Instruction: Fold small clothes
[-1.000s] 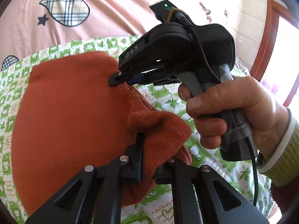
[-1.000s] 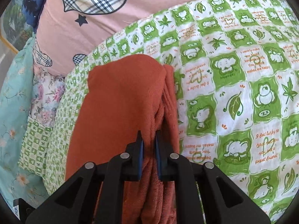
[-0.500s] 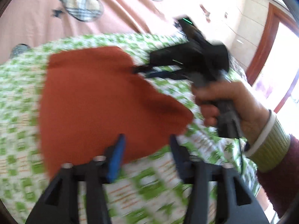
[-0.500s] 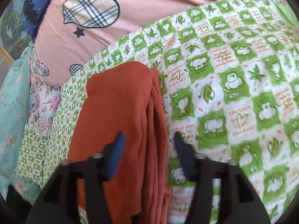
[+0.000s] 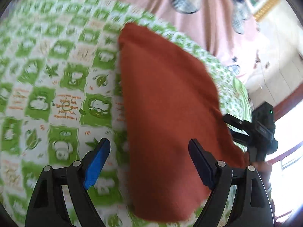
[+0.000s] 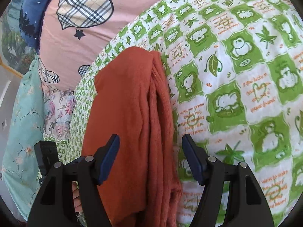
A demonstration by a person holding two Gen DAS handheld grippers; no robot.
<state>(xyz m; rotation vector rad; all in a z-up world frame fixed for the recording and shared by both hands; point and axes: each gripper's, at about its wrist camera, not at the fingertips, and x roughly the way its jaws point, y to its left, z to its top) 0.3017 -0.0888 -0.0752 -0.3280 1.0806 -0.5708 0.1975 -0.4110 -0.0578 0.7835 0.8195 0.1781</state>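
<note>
1. The rust-orange knit garment (image 6: 130, 124) lies folded into a long narrow stack on the green-and-white checked quilt (image 6: 236, 87) of the bed. Its layered edges bunch along the right side in my right view, so I judge the fold is made and it lies there to settle flat.

2. My right gripper (image 6: 150, 158) hovers at 6 o'clock of the garment, jaws released and standing apart on either side of the layered edge. The cloth runs between them, but neither pad presses on it.

3. My left gripper (image 5: 149, 162) has its jaws opening wide. In its blurred view the garment's left edge falls between them, running up toward 12 o'clock; nothing is pinched, and the blue pad (image 5: 96, 162) sits over bare quilt at 9 o'clock of the cloth.

4. From the left view, my right gripper shows at 3 o'clock of the garment, close beside its edge.

5. Beyond the quilt, at 12 o'clock, lies a pink cover with plaid hearts (image 6: 85, 13); at 9 o'clock a pale floral sheet (image 6: 24, 113).

6. With both jaws free, I judge this piece done, or ready for one more smoothing pass.
</note>
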